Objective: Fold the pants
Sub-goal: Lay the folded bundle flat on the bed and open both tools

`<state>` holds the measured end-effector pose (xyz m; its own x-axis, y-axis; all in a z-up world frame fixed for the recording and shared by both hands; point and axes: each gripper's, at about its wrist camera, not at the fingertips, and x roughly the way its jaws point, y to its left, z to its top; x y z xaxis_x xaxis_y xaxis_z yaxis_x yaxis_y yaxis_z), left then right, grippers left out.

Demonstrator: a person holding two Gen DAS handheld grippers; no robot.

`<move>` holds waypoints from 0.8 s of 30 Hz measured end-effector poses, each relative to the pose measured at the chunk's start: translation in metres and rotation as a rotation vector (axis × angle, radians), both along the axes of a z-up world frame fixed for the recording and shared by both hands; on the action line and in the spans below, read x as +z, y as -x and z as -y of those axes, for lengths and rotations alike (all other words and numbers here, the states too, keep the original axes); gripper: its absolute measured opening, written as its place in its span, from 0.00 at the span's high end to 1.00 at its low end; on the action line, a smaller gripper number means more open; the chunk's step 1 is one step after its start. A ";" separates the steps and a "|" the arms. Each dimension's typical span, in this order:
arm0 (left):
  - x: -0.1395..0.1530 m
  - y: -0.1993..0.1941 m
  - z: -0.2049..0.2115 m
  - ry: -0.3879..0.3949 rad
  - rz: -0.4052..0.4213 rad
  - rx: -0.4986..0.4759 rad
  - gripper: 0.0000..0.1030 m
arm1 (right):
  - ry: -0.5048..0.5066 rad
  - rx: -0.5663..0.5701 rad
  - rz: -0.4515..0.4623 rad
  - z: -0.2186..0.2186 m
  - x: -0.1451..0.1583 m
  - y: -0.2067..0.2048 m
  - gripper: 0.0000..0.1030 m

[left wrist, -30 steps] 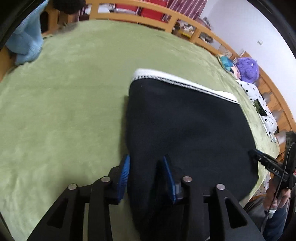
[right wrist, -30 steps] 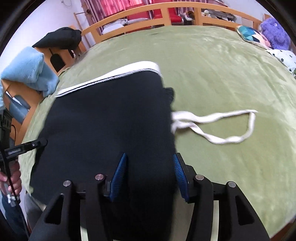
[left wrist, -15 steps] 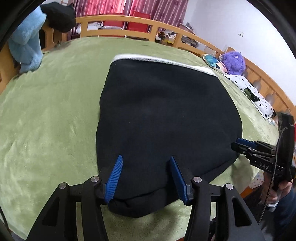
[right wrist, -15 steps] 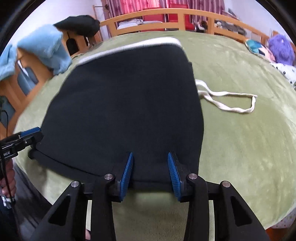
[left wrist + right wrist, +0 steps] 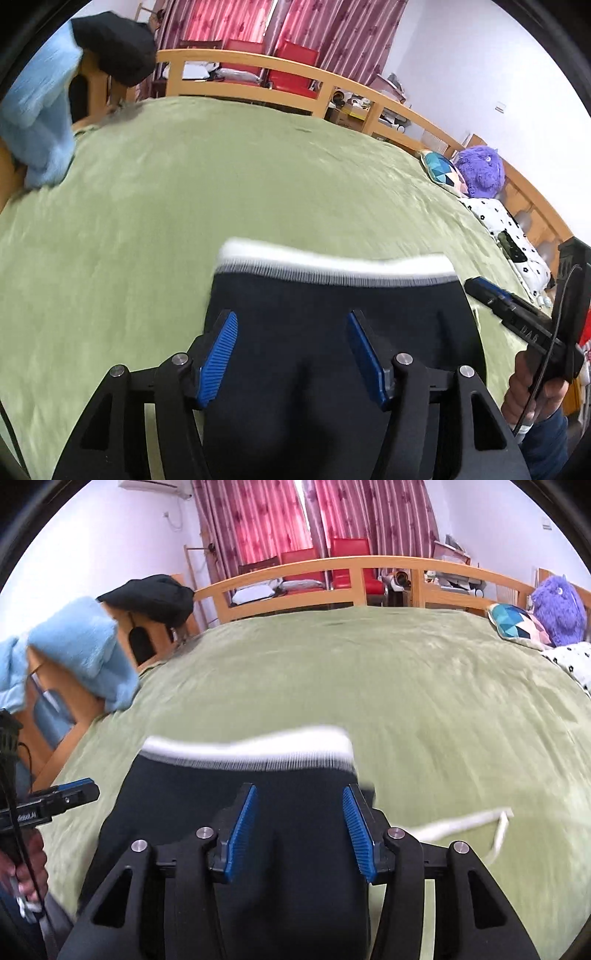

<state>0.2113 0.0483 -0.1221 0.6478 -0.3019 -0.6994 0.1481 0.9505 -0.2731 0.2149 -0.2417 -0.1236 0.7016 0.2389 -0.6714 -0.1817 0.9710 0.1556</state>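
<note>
Spreading across the near part of the green blanket (image 5: pixel 221 206), the black pants (image 5: pixel 332 332) are seen folded into a compact dark panel, the white waistband (image 5: pixel 332 264) at the far edge and a white drawstring (image 5: pixel 476 821) trailing off to one side on the bedding. The left gripper (image 5: pixel 291 350) is held above the cloth with its jaws opening; dark fabric fills the view between the blue pads (image 5: pixel 218 354), but no pinch can be made out, so the cloth is judged released. The right gripper (image 5: pixel 301 827) is likewise opening over the panel near the drawstring side, pads apart, nothing seen clamped.

The step in hand is judged to be the let-go after a fold. It would be done well if both sets of pads are drawn clear before any sideways travel, so the top layer is not dragged off square. The waistband edge should be checked for straightness, and the loose drawstring is best tucked in before another fold is laid. The blur on the waistband is a caution: slower handling would be rewarded here.
</note>
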 end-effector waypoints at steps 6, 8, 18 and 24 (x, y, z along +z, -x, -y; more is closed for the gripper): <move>-0.044 -0.063 0.013 -0.043 -0.096 -0.008 0.46 | 0.094 0.013 -0.028 -0.008 -0.048 -0.044 0.66; -0.063 -0.075 0.012 -0.031 -0.139 -0.001 0.47 | 0.066 0.000 -0.043 0.001 -0.058 -0.050 0.68; -0.036 -0.042 0.014 -0.067 -0.117 -0.004 0.44 | 0.017 -0.041 -0.067 0.019 -0.037 -0.037 0.69; -0.033 0.048 0.001 -0.047 -0.125 0.014 0.36 | -0.028 0.015 -0.075 0.025 -0.020 0.043 0.58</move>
